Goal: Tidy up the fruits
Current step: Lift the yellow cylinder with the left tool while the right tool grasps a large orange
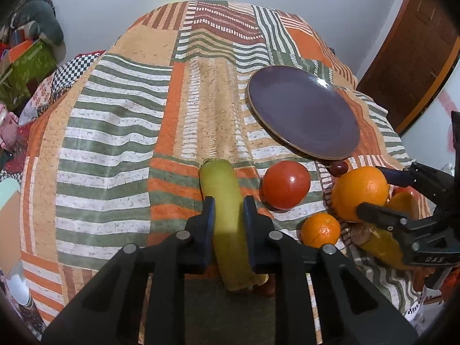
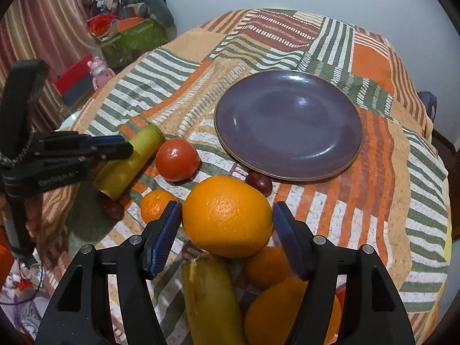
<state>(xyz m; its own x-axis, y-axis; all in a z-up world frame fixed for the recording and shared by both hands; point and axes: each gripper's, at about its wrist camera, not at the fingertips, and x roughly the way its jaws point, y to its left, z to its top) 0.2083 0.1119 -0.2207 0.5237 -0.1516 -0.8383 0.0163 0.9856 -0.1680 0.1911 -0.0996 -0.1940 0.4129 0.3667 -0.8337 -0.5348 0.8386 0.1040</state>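
Fruits sit bunched at near edge of the striped orange-green patchwork tablecloth (image 2: 373, 201), just short of the round purple glazed plate (image 2: 287, 123), which has nothing on it yet. Pale yellow-green banana piece (image 1: 222, 201) is clamped in the left gripper (image 1: 228, 204): pads press both its sides, long axis running straight out along the fingers, far cut end pointing away. Plate lies ahead and to the right of it, w/ the glossy red tomato (image 1: 286, 185) between.

Right gripper (image 2: 227, 218) straddles the large round orange (image 2: 227, 215); jaws spread, small gap each side, pads not pressing, so not gripped yet. This orange rests on top of other oranges and a yellow banana (image 2: 210, 296). Plate is dead ahead of it, near.

Right side is nearer the plate, I'd say; left must carry rightward over the tomato. Small mandarin (image 2: 155, 204) and dark red grape (image 2: 260, 182) lie loose nearby.
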